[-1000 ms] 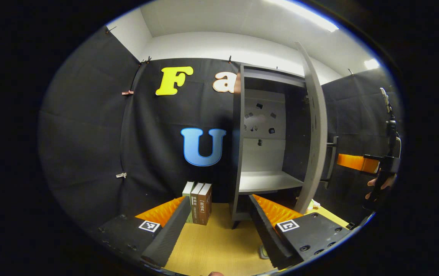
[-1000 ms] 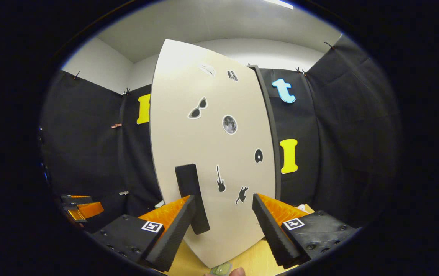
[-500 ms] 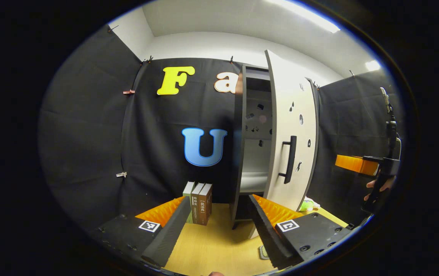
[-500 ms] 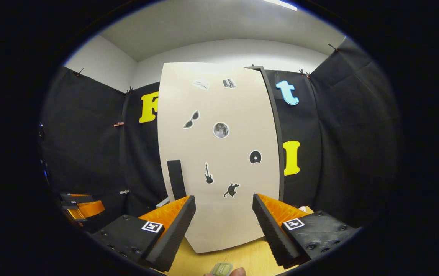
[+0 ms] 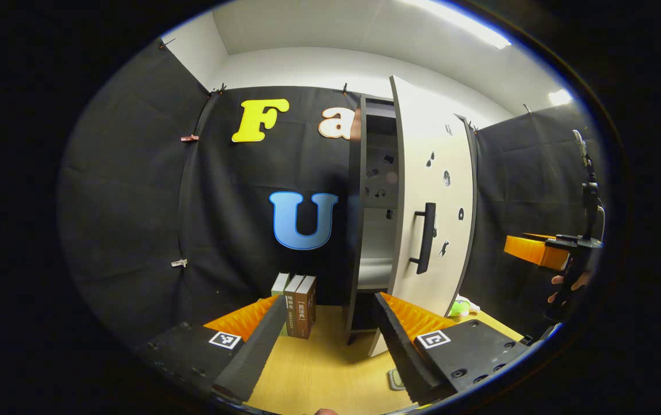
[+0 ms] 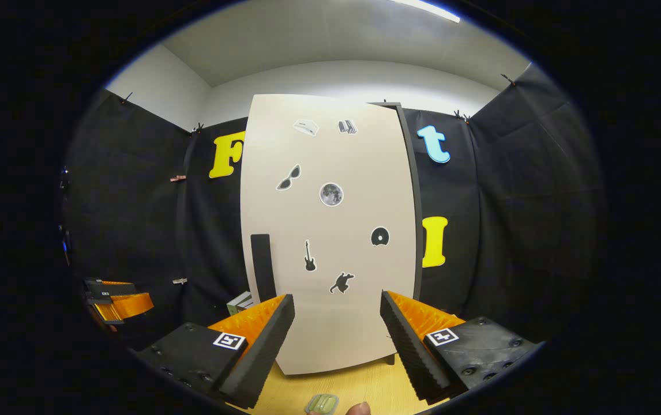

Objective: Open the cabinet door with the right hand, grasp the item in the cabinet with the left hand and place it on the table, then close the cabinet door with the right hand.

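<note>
Left tongs (image 5: 326, 337): ours are spread wide with nothing between them, hovering low over the worktop (image 5: 319, 369).
Right tongs (image 6: 336, 340): also wide open and holding nothing, pointed at the cabinet door (image 6: 330, 230), not touching it.
Door: we see it ajar, a narrow gap on the handle (image 5: 426, 237) side.
Books (image 5: 296, 305): we've got them upright on the worktop, just left of the cabinet (image 5: 359, 230).
</note>
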